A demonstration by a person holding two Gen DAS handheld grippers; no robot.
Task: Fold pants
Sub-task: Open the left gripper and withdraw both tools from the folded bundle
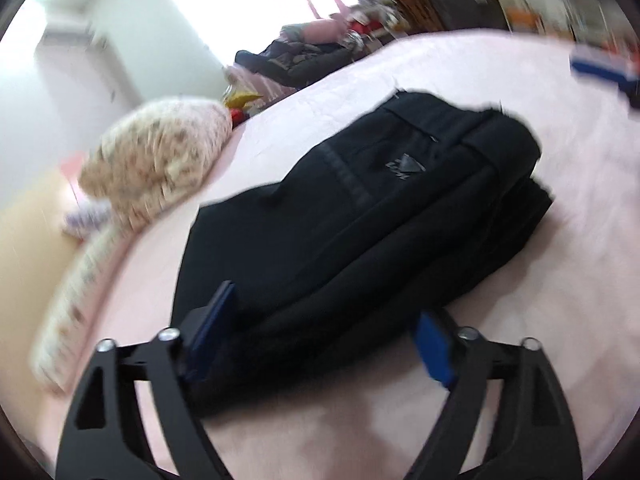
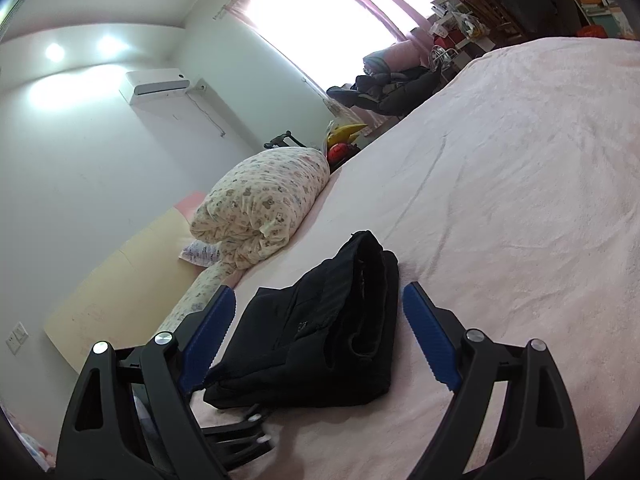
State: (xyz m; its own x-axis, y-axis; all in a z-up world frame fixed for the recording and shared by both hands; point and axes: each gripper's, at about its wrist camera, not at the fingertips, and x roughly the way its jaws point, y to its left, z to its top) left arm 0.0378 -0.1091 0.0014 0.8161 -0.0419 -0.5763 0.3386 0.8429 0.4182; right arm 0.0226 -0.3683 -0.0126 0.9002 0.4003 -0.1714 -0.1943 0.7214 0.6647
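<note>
the black pants lie folded into a thick, layered bundle on the pink bedspread, and everything else is placed from that bundle. in the left wrist view the left gripper sits at the near end of the pants with its jaws spread wide; the blue pads stand on either side of the bundle's near edge and do not press on it, though the picture is smeared, so whether the left pad brushes the cloth is hard to say. a small grey logo shows on the top layer.

in the right wrist view the right gripper is also wide open, its pads flanking the pants without pinching them. part of the left gripper shows just below the bundle's near edge.

beyond the pants, toward the wall, a rolled floral quilt rests at the bed's edge. farther past it a heap of dark clothes lies under the bright window. an air conditioner hangs on the wall, well apart from the pants.
</note>
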